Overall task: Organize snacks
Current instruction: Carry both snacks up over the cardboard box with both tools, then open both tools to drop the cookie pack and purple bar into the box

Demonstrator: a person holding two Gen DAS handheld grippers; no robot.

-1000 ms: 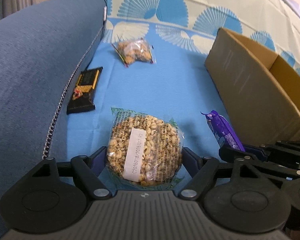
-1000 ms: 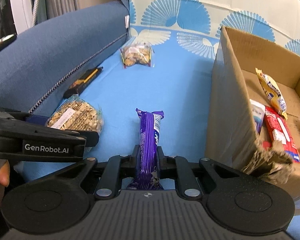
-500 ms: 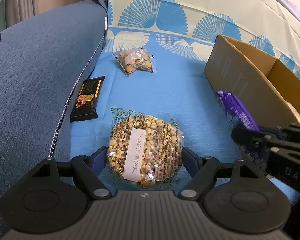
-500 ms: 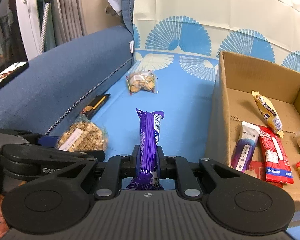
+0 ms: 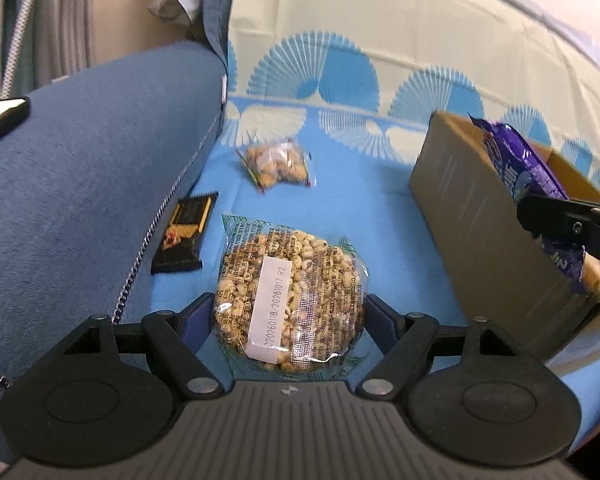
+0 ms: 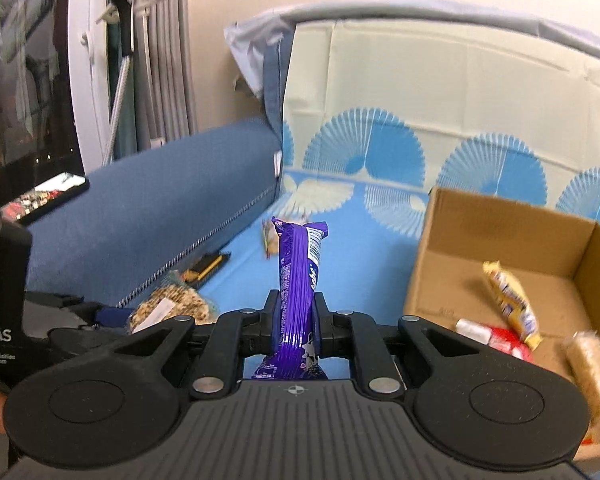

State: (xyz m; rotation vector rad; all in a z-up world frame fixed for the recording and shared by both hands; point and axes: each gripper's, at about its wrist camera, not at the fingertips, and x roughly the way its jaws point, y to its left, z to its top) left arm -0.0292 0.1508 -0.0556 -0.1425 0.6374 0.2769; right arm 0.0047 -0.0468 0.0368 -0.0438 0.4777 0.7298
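Left wrist view
Plastic-wrapped cake: the round puffed grain cake [image 5: 290,294] lies flat on the blue patterned cover [image 5: 364,184], label up, sitting right between the left gripper [image 5: 290,316] fingers.
Left jaws: spread wide, pads hugging either side of the cake. Can't honestly say if they're squeezing it or only bracketing it, looks lined up for a grab I guess.
Left pose: tilted down toward the seat, low and close, cake centred in the gap.
Leftovers on the seat: black bar [image 5: 184,236] by the blue armrest [image 5: 92,168], small bag of nuts [image 5: 278,164] further back. Both loose, so probably waiting their turn.
Box: cardboard box [image 5: 476,216] stands to the right, near wall facing this camera.
Other tool: the purple bar [image 5: 520,168] shows above the box's rim, pinched by the right gripper.

Right wrist view
Purple bar again: purple bar [image 6: 298,280] stands on edge, sticking forward out of the right gripper [image 6: 296,332].
Right jaws: clamped tight on the bar's near end, so it's carried, not resting on anything.
Right pose: raised above the seat, pointing only slightly down, the box off to its right side.
Box contents: cardboard box [image 6: 496,240] is open on top, with a yellow bar [image 6: 510,304], a red packet [image 6: 510,346] and a grain roll [image 6: 592,372] already inside. My read: the purple one goes in there too.
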